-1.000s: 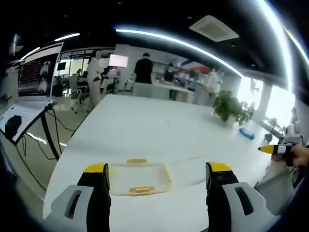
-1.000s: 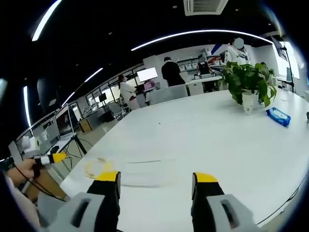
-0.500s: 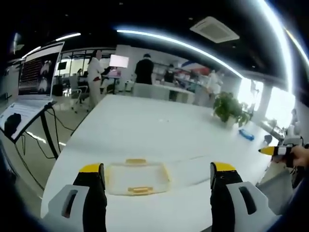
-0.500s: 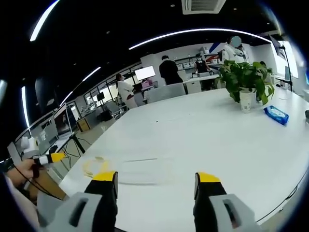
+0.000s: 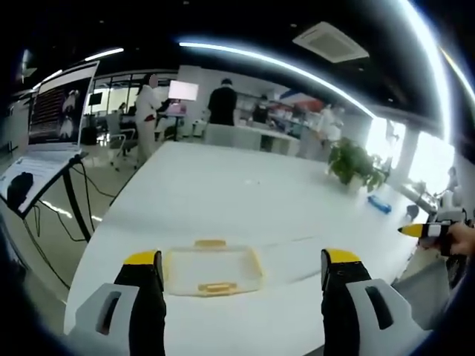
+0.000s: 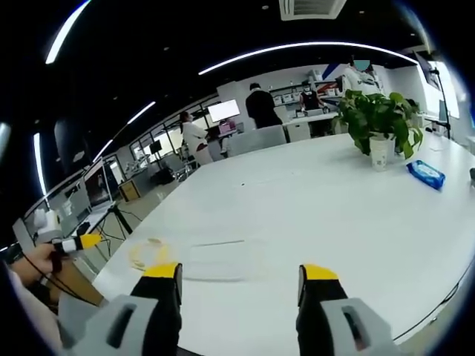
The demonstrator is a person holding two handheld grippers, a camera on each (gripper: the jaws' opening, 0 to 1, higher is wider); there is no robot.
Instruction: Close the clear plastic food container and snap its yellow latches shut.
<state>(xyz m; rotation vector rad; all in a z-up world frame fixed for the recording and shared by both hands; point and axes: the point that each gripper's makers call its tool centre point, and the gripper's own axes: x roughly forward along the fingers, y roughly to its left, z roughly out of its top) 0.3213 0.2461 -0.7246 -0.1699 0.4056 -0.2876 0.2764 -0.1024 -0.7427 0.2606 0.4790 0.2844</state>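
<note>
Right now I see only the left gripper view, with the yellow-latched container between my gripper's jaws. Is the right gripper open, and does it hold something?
Observer: In the right gripper view, the right gripper is open and holds nothing.
Operator: What lies ahead of it?
Observer: A clear flat piece, probably the lid, lies on the white table just beyond its jaws. The container is to the left of that piece in that view.

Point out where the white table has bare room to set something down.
The white table is bare across its broad middle, between the clear plastic food container with yellow latches near the front edge and the potted green plant and blue packet at the far side. Nothing looks crowded.
</note>
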